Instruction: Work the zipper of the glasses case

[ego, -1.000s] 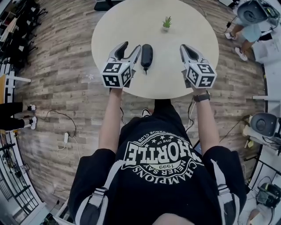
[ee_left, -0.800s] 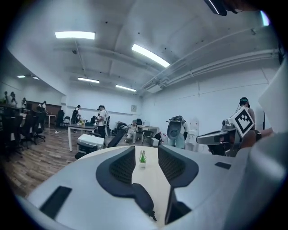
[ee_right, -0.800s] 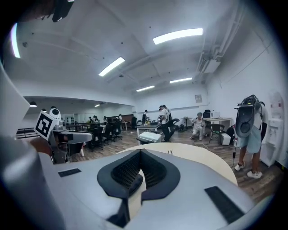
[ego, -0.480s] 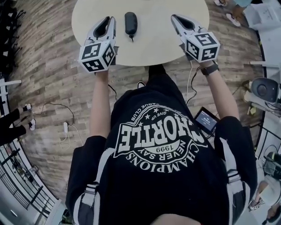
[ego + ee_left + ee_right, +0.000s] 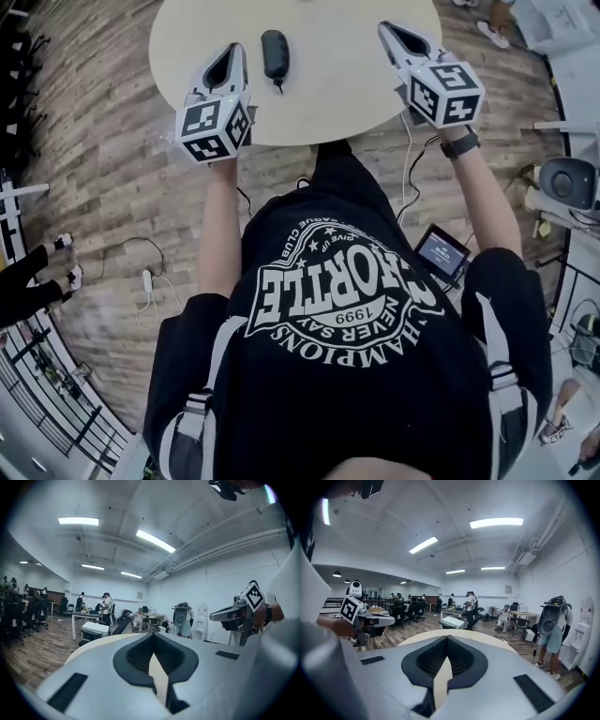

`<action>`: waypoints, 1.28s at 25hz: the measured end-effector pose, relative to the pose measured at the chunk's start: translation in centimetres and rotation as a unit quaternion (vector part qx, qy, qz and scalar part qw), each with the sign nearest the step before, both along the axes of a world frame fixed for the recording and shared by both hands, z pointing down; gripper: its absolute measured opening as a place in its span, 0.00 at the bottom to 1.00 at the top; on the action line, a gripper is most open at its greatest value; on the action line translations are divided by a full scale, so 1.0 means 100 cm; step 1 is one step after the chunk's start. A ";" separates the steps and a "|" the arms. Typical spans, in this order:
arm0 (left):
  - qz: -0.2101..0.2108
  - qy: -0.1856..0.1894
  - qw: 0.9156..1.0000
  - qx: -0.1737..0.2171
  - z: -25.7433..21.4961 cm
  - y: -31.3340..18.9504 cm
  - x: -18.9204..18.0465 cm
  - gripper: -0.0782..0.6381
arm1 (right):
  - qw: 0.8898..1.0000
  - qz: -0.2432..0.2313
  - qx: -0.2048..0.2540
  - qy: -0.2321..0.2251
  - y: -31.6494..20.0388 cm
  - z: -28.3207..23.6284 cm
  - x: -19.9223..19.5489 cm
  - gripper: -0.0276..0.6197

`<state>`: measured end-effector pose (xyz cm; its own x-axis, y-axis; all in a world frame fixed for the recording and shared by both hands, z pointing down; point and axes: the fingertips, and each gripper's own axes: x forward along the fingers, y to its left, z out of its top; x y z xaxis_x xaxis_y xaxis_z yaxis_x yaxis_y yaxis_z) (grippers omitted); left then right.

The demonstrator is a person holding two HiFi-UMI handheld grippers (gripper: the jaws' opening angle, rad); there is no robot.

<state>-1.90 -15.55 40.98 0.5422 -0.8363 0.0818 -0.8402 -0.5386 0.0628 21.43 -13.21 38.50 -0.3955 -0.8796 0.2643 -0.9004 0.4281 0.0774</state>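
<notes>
Lying on table (image 5: 328, 94), glasses case (image 5: 275, 53) between left gripper (image 5: 237, 49) and right gripper (image 5: 385, 27), both closed empty

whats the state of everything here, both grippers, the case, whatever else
left gripper, shut, empty, held over the near edge of the table
right gripper, shut, empty, held over the table's right side
glasses case, lying on the table between the grippers, untouched, looks closed
small screen, on the floor, lit
</notes>
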 end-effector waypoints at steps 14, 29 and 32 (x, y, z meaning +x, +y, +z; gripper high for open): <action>-0.045 -0.020 0.998 0.039 -0.027 -0.030 -0.024 0.13 | 0.993 0.092 0.061 -0.050 -0.040 -0.010 -0.043 0.07; -0.085 0.003 0.996 0.033 -0.033 -0.086 -0.010 0.14 | 0.995 0.061 0.044 -0.067 -0.108 -0.008 -0.056 0.07; -0.079 -0.008 0.997 -0.005 -0.003 -0.104 0.001 0.14 | 0.997 0.050 0.019 -0.060 -0.127 0.011 -0.051 0.07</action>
<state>-1.77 -25.99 40.70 0.4026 -0.9100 0.0989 -0.9153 -0.3991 0.0540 16.36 -25.93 39.56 -0.3328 -0.9245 0.1858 -0.9419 0.3352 -0.0191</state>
